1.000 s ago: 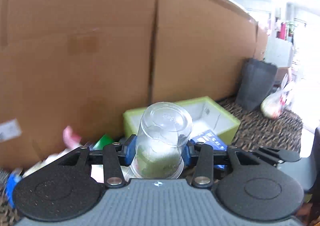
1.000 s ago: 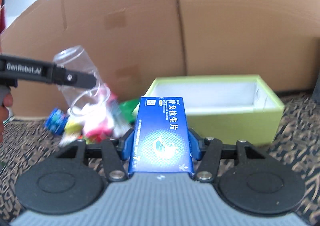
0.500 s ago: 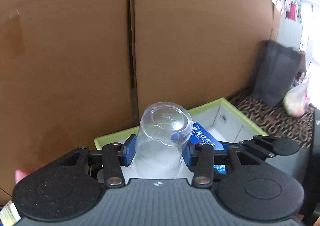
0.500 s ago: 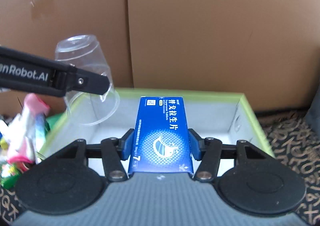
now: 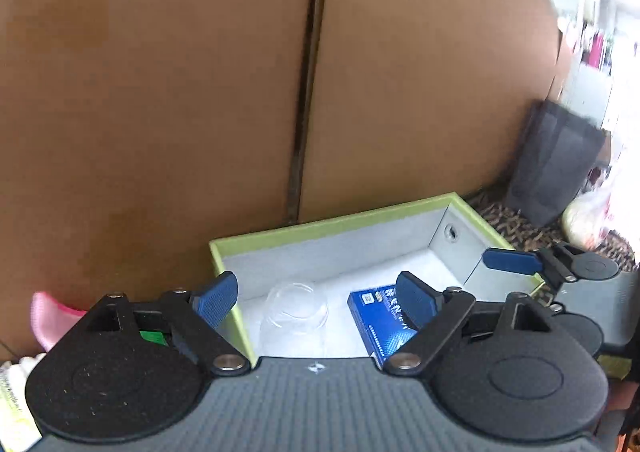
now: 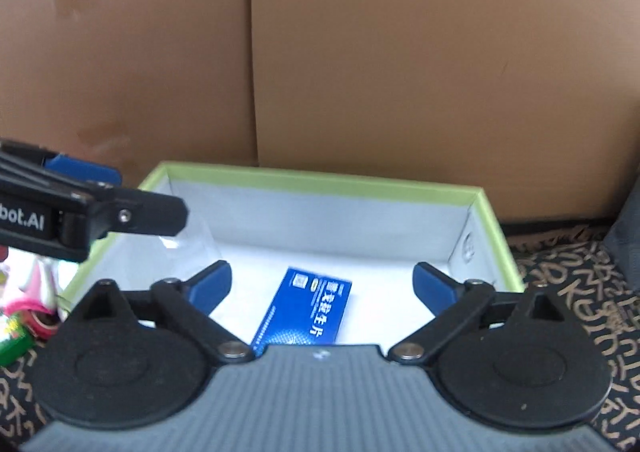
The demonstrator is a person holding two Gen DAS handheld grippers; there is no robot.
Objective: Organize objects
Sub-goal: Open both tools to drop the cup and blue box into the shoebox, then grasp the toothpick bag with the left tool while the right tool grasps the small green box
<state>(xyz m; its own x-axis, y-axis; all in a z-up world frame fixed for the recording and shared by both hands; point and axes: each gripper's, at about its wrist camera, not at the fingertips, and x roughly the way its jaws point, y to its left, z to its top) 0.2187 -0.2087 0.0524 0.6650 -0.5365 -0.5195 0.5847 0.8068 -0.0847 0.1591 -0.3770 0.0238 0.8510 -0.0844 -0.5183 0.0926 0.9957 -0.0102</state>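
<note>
Both sets of jaws are spread wide, nothing pinched. The left gripper (image 5: pixel 316 298) is held over the green box (image 5: pixel 332 222), where the clear cup (image 5: pixel 295 314) is seen upside down on the white floor, left of the blue medicine box (image 5: pixel 378 318). From the right gripper (image 6: pixel 322 286), the medicine box (image 6: pixel 308 306) is shown flat; the cup is barely made out there. Colourful items (image 6: pixel 24 312) are glimpsed left of the box.

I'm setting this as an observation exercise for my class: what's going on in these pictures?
A person holding two grippers is sorting things into a green-rimmed box. The left gripper and right gripper both hang open over it, holding nothing. A clear plastic cup and a blue medicine box lie on the box's white floor. More colourful items wait outside, to its left.
</note>
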